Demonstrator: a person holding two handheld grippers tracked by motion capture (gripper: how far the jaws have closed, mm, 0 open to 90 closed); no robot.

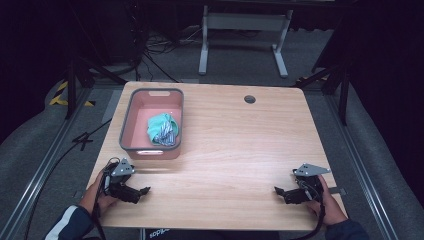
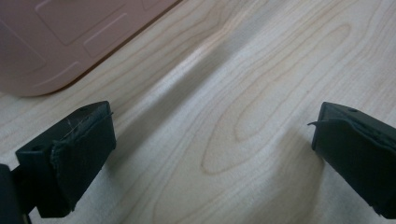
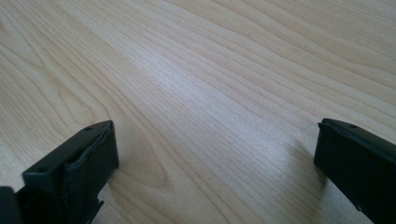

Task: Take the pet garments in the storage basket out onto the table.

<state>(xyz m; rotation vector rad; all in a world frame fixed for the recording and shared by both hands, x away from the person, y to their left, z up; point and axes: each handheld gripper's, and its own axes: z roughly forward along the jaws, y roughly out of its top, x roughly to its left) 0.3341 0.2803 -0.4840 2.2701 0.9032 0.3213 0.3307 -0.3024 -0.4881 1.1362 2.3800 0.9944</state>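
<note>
1. Left gripper (image 1: pixel 142 190) low at the near-left table (image 1: pixel 240 150) edge, jaws spread wide, nothing between them.
2. Right gripper (image 1: pixel 278 191) near-right, likewise released and empty.
3. Crumpled teal cloth (image 1: pixel 162 129) lying inside the pink basket (image 1: pixel 131 111), just beyond the left gripper.
4. Likely snags: clipping the basket rim on the reach, shoving the basket, or pinching only a loose fold.

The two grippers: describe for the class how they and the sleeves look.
Each gripper, left and right, is black with two blocky padded jaws, a grey three-cornered plate on top and a black trailing cable. The left sleeve is dark with a white stripe; the right sleeve is dark.
</note>
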